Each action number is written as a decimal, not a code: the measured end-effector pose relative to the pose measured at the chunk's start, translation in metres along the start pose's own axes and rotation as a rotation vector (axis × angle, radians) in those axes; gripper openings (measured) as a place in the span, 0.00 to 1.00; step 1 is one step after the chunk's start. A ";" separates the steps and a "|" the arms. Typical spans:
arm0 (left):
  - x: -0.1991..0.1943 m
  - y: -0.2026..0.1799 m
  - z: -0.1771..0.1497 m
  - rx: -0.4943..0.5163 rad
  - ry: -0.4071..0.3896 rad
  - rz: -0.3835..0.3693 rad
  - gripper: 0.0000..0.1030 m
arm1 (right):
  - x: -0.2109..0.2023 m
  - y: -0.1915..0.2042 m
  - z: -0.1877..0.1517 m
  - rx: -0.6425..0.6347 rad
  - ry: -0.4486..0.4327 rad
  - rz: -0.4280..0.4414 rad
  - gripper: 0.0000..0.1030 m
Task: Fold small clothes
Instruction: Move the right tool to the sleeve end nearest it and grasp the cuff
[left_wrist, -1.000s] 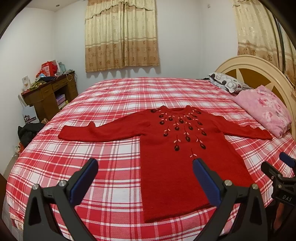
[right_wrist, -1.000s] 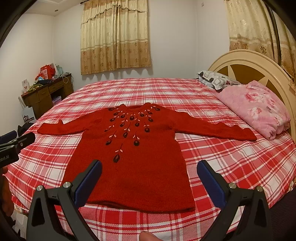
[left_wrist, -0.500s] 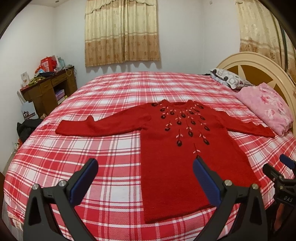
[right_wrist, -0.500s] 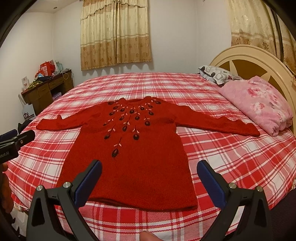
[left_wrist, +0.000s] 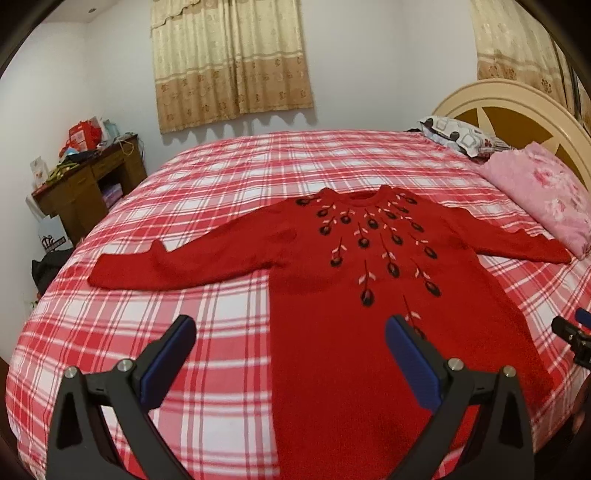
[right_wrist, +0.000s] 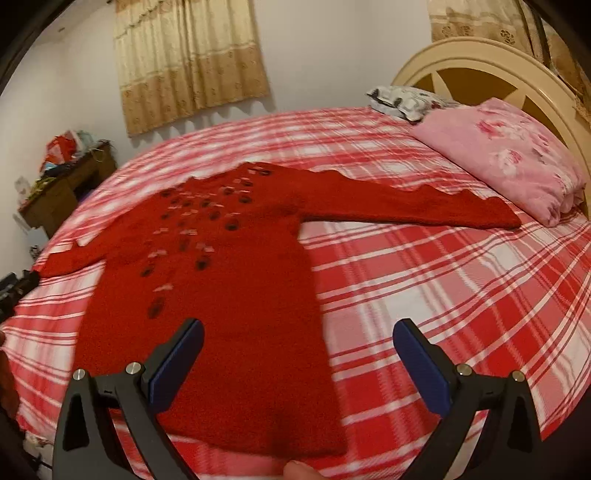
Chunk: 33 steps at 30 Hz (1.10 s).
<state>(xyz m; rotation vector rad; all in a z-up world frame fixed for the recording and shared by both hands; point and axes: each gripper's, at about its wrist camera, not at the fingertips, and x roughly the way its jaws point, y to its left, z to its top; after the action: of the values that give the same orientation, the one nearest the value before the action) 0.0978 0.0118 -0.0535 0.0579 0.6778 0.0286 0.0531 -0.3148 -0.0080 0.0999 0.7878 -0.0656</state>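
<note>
A red knitted sweater (left_wrist: 332, 295) with dark embroidered flowers lies flat, face up, on the red-and-white checked bed (left_wrist: 221, 184), sleeves spread out to both sides. My left gripper (left_wrist: 290, 334) hovers open above the sweater's left hem side, holding nothing. In the right wrist view the same sweater (right_wrist: 229, 295) is blurred, and its right sleeve (right_wrist: 424, 206) stretches toward the pillows. My right gripper (right_wrist: 298, 341) is open over the sweater's right edge near the hem, empty. The right gripper's tip shows at the far right edge of the left wrist view.
A pink floral pillow (left_wrist: 539, 199) and a patterned pillow (left_wrist: 454, 134) lie against the cream headboard (left_wrist: 517, 107) on the right. A cluttered wooden desk (left_wrist: 85, 184) stands at the left wall. Curtains (left_wrist: 229, 59) hang behind the bed. A fingertip (right_wrist: 299, 470) shows at the bottom edge.
Both grippers have moved forward and lower over the bed, so the sweater looks larger. The right gripper has swung to the right, blurring its view. Both stay open.
</note>
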 end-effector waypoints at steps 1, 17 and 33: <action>0.005 -0.001 0.003 0.001 -0.002 -0.004 1.00 | 0.006 -0.009 0.003 0.011 0.011 -0.011 0.99; 0.095 -0.015 0.035 0.007 0.014 0.073 1.00 | 0.065 -0.179 0.055 0.298 0.047 -0.119 0.99; 0.146 -0.006 0.037 -0.003 0.076 0.158 1.00 | 0.106 -0.334 0.117 0.532 0.037 -0.235 0.73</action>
<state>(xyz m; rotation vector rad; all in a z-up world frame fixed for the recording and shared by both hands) 0.2343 0.0105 -0.1167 0.1081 0.7476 0.1839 0.1780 -0.6622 -0.0233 0.5128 0.8007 -0.4973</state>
